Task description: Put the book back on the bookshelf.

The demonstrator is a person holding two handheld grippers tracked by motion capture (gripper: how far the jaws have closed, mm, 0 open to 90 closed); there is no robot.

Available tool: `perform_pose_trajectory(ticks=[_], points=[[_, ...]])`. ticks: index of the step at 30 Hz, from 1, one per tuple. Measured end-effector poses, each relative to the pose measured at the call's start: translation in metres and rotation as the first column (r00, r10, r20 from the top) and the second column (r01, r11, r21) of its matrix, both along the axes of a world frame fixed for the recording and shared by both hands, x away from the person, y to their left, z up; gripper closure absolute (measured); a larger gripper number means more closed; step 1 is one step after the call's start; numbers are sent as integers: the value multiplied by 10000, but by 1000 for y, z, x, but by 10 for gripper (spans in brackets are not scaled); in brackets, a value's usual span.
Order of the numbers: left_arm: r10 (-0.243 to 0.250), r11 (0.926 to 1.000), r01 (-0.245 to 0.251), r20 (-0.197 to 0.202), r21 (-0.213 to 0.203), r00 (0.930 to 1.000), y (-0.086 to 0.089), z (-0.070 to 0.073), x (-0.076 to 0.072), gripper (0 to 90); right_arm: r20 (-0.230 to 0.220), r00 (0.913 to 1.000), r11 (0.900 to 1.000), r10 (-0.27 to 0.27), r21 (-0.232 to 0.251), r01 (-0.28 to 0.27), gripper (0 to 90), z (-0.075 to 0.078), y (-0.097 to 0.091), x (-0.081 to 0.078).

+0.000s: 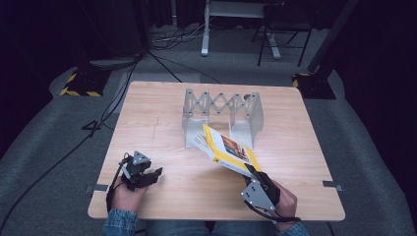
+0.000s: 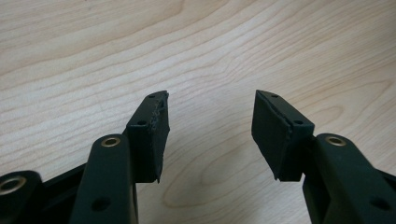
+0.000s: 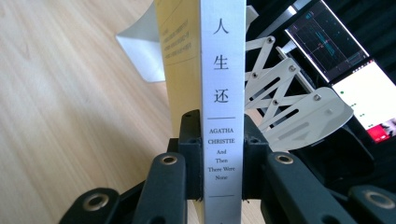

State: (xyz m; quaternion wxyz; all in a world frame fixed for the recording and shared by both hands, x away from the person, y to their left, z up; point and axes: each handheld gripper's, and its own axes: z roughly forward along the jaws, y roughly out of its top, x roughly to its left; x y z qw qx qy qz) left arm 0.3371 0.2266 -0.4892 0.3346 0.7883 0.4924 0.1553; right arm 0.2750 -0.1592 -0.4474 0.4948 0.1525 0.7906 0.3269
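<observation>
1. Left gripper (image 1: 156,172) near the table's (image 1: 147,108) near-left corner, jaws spread, nothing between them.
2. Right gripper (image 1: 251,171) near the near-right edge, jaws pinching a yellow book (image 1: 230,150) by its spine (image 3: 223,93); book tilted, lifted toward the centre.
3. Folding metal rack (image 1: 222,114) stands beyond, toward the far edge.

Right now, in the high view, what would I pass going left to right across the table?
Left gripper, open over bare table → grey expanding metal rack → yellow book → right gripper clamping the book's spine.
</observation>
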Motion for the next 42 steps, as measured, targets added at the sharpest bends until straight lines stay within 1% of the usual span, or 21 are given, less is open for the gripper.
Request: perform_pose_trajectory(ticks=[2,4,5,6,8,9,13,18,19,22,23,24,26,29,32,34,36,38,40,42], points=[[106,9999,-107,-76,-110,9999,5,-5,0,468,-3,10000,9998,43,209,-43,762,5,-1,1],[168,9999,-168,-33,-30,9999,7,-8,-1,468,68,10000,9988,46,484,-49,762,11,-3,2],[149,9998,-149,4,112,9999,8,-8,-2,465,78,9999,9981,77,610,-81,762,14,-4,3],[201,9997,-202,47,169,9998,8,-8,-3,464,64,9999,9960,92,893,-97,762,18,-5,4],[225,9997,-226,180,89,9996,10,-10,-4,459,50,9999,9920,133,1258,-138,762,25,-7,6],[246,9997,-247,314,43,9992,10,-11,-4,452,80,9999,9896,148,1427,-157,762,29,-7,7],[193,9994,-214,733,271,9971,8,-15,-4,409,195,9997,9810,113,1934,-149,762,42,-10,12],[193,9994,-214,732,286,9971,7,-15,-2,399,239,9997,9711,57,2384,-112,762,52,-12,19],[211,9993,-231,720,279,9972,7,-15,-2,399,120,9999,9639,79,2661,-108,762,54,-13,22],[169,9994,-188,706,277,9974,7,-15,-2,398,-74,9999,9477,111,3192,-82,762,59,-15,29],[169,9994,-188,706,277,9974,7,-15,-2,399,-74,9999,9477,111,3192,-82,762,59,-15,29],[215,9995,-231,698,225,9973,6,-15,-2,399,-142,9999,9376,49,3476,4,762,63,-15,34],[191,9995,-208,700,237,9974,7,-15,-2,399,-268,9996,9281,44,3723,59,762,65,-16,40],[228,9994,-245,706,234,9972,6,-15,-2,399,-534,9986,9093,-2,4156,225,763,67,-19,51],[199,9994,-218,703,257,9973,6,-15,-2,399,-632,9978,8951,-200,4434,461,763,69,-21,60],[200,9994,-219,703,259,9973,6,-15,-2,399,-649,9975,8831,-292,4658,562,763,71,-24,65],[201,9994,-220,702,256,9973,6,-15,-2,399,-610,9975,8655,-348,4972,606,763,73,-27,69],[214,9995,-230,698,225,9973,6,-15,-2,399,-717,9962,8507,-485,5197,788,762,76,-30,76],[216,9996,-229,685,185,9974,7,-15,-2,399,-809,9945,8402,-660,5332,992,762,78,-32,82],[243,9995,-255,684,165,9974,7,-15,-2,399,-902,9923,8329,-850,5402,1205,763,79,-34,88]])
